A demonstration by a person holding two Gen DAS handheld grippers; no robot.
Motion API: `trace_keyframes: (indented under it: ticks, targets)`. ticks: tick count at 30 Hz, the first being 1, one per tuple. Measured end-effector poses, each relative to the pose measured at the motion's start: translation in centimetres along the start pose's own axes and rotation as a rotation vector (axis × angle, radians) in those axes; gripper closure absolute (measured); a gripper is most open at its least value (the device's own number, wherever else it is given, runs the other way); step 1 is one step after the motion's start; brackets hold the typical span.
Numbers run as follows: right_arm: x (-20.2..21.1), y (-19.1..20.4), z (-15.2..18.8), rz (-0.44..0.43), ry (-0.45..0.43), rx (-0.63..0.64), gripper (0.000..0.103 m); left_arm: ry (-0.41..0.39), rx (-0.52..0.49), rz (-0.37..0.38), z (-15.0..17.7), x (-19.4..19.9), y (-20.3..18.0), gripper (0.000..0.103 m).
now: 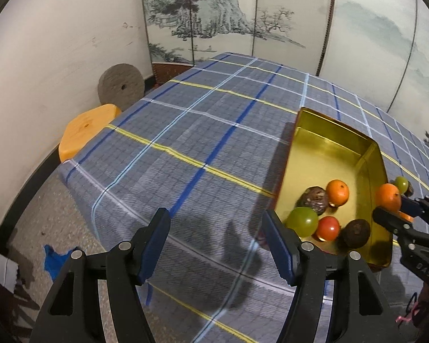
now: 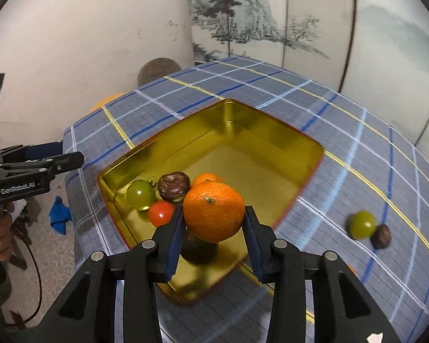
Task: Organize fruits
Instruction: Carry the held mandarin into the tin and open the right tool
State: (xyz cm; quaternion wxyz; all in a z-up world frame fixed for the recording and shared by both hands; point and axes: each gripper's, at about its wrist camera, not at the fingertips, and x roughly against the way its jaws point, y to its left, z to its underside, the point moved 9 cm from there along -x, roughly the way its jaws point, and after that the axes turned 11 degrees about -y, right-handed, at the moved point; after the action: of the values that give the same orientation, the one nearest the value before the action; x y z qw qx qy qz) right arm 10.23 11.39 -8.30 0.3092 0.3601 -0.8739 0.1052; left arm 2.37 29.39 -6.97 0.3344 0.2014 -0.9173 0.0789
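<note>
The table, under a blue plaid cloth, carries a gold rectangular tin near its front edge. A painted folding screen stands behind the table; an orange stool and a grey stone disc sit at the far left side.

The right gripper is clenched on a tangerine, held above the tin's near end. The left gripper stands with jaws released and nothing between them, over the cloth just left of the tin.

Inside the tin, grouped at the near end: a second tangerine, a green grape-like fruit, a red cherry tomato, a mottled dark passion fruit and another dark round fruit.

Outside the tin, on the cloth to its right, a green fruit and a small dark fruit lie touching.
</note>
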Motion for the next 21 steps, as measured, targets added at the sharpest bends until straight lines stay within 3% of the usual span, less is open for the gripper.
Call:
trace_keyframes:
  ticks: [21]
  targets:
    - [-4.6, 1.3, 1.9, 0.006, 0.107, 0.055, 0.065, 0.029, 0.045, -0.032, 0.6, -0.5, 2.9, 0.036]
